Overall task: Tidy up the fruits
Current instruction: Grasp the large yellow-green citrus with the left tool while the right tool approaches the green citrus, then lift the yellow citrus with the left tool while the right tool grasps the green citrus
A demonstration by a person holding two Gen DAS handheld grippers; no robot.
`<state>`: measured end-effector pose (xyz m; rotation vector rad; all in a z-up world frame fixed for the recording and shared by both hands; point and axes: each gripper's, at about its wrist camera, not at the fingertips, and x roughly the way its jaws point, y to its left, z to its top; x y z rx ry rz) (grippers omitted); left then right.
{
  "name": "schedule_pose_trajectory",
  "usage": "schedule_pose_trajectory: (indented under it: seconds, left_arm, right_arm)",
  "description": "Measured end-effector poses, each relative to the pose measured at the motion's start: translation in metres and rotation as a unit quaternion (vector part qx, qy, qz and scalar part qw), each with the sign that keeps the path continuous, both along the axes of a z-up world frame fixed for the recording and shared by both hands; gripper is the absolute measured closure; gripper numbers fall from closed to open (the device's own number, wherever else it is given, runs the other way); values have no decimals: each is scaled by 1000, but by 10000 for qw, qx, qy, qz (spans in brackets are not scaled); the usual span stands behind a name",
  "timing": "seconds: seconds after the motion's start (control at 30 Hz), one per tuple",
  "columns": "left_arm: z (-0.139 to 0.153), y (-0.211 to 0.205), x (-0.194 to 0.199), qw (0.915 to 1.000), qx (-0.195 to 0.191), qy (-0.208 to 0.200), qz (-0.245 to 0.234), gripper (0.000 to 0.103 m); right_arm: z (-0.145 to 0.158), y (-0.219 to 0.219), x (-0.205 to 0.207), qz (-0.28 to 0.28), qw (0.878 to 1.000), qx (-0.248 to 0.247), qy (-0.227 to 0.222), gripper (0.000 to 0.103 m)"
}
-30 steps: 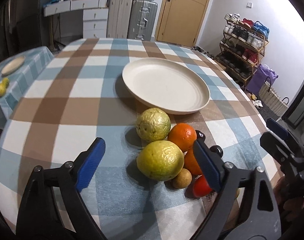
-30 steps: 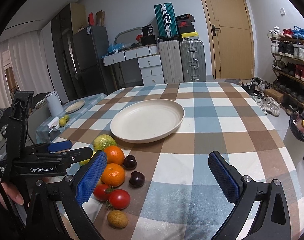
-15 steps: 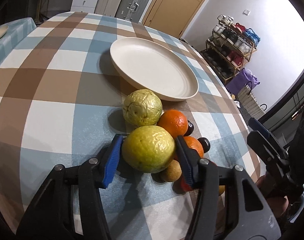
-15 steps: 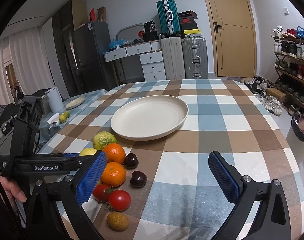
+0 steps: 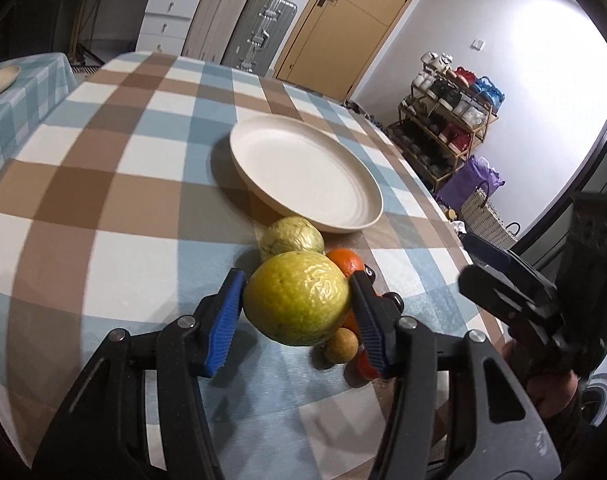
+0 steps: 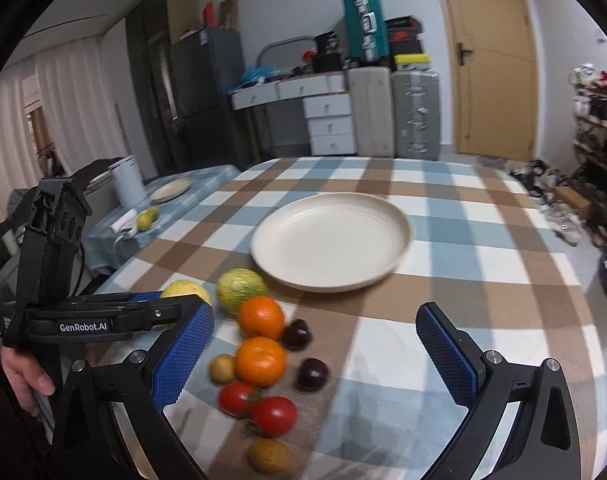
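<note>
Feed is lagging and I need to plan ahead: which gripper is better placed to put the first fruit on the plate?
Left. The left gripper is shut on the yellow-green guava, with the empty plate just ahead. The right gripper is open, holding nothing.

A: What colours do you have in front of you?

B: Your tablecloth [image 6: 483, 264] is checked in brown, pale blue and white. The plate [image 6: 331, 236] is plain cream.

A: And the fruit?

B: The fruit in your left gripper [image 5: 297, 306] is yellow-green [image 5: 297, 298]; the pads [image 5: 225, 320] are blue on black arms. You've two oranges [image 6: 261, 317], two red tomatoes [image 6: 274, 415] and two dark purple plums [image 6: 312, 373].
</note>
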<state>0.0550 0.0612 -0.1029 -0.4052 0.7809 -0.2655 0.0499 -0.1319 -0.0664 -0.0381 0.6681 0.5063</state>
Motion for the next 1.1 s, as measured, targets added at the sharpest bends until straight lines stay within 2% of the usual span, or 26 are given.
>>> schedule_pose_trajectory:
  seconds: [0.17, 0.33, 0.4, 0.53, 0.9, 1.0, 1.07, 1.1]
  left_arm:
    - [5, 24, -11, 9997, 61, -124, 186, 52]
    - [1, 50, -21, 9987, 9, -83, 501, 52]
    - [-1, 58, -24, 9984, -35, -64, 562, 52]
    - [-4, 69, -30, 9977, -72, -46, 667, 52]
    - [-16, 80, -28, 9971, -238, 57, 723, 52]
    - [-17, 82, -28, 9967, -249, 79, 774, 52]
    - [-19, 83, -28, 9966, -257, 93, 780, 52]
    - [-19, 83, -27, 9965, -265, 96, 786, 52]
  right_arm:
    - [0, 28, 27, 481, 9977, 19, 483, 0]
    - [-12, 58, 61, 904, 9875, 150, 1278, 0]
    - [-21, 72, 75, 954, 9814, 69, 1666, 0]
    - [-33, 93, 87, 969, 9753, -213, 1972, 0]
    - [-43, 124, 88, 1050, 9692, -742, 2100, 1]
    - [-42, 129, 87, 964, 9707, -919, 1998, 11]
    - [-44, 133, 85, 951, 9702, -1082, 1951, 26]
    - [-46, 136, 85, 947, 9689, -1182, 1959, 28]
